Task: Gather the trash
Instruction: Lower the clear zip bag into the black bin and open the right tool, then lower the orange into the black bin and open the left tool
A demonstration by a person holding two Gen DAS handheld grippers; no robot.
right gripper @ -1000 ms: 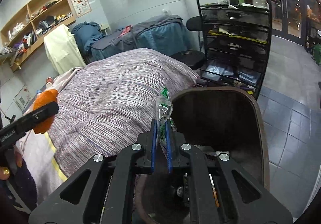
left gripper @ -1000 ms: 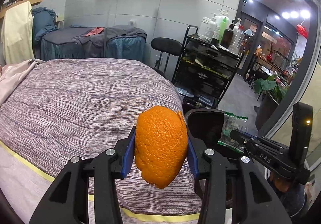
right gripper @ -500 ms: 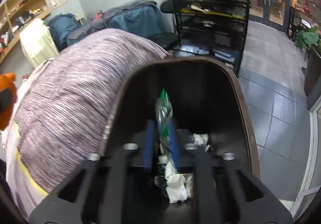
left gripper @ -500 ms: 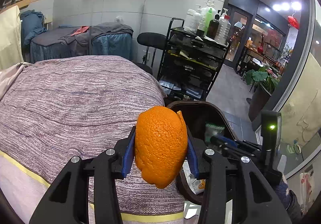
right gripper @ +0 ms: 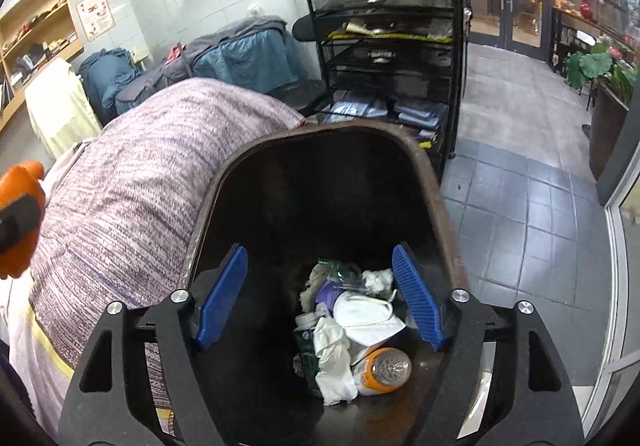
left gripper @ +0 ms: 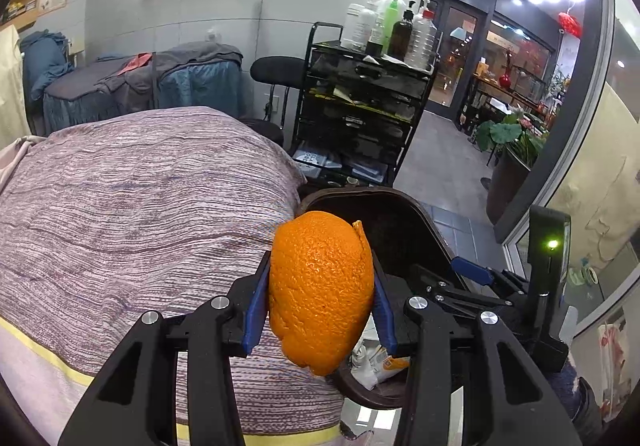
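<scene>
My left gripper (left gripper: 320, 306) is shut on an orange peel (left gripper: 320, 286), held above the bed's edge beside the dark brown trash bin (left gripper: 404, 214). My right gripper (right gripper: 320, 298) is open and empty, over the mouth of the bin (right gripper: 240, 174). Inside the bin lie a crumpled plastic wrapper with green print (right gripper: 336, 270), white tissues (right gripper: 332, 358), a white mask (right gripper: 364, 318) and an orange-capped bottle (right gripper: 380, 370). The orange peel also shows at the left edge of the right wrist view (right gripper: 18, 222). The right gripper shows in the left wrist view (left gripper: 472, 278).
A bed with a striped purple cover (left gripper: 132, 214) lies to the left of the bin. A black wire cart (left gripper: 360, 106) with bottles stands behind it, with a black stool (left gripper: 276, 70) beside it. Grey tiled floor (right gripper: 520, 206) and glass doors lie to the right.
My right gripper moved down over the bin, opened and let go of the plastic wrapper, which now lies in the bin. My left gripper moved nearer the bin with the peel.
</scene>
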